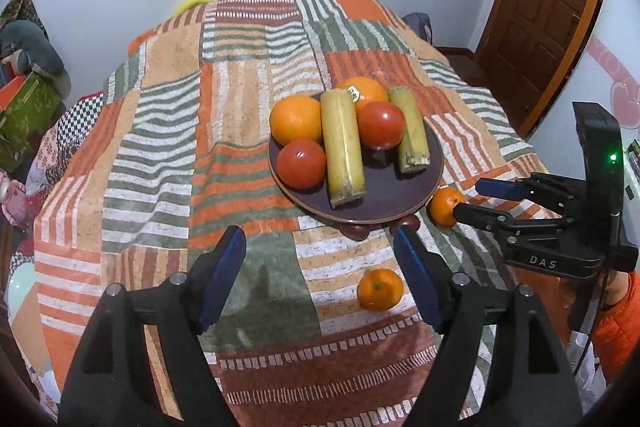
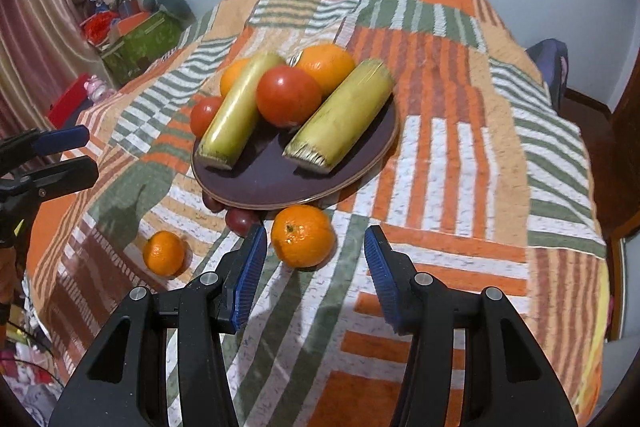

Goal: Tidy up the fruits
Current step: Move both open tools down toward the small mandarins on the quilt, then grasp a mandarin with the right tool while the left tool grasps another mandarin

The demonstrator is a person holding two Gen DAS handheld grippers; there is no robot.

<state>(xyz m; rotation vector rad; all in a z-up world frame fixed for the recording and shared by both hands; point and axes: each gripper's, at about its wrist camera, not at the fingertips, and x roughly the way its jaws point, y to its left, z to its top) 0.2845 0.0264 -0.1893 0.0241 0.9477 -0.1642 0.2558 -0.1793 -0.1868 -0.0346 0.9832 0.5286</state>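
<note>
tangerine (image 2: 303,236) betw open right claw (image 2: 316,251) tips, on cloth (image 2: 440,163)

2 mandarins (image 2: 303,235) (image 2: 164,253) on cloth beside full plate (image 2: 256,183).

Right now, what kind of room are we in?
Probably a bedroom at home: the dark round plate of fruit sits on a striped patchwork blanket over what looks like a bed, beside a brown panelled wooden door and a cluttered corner.
</note>
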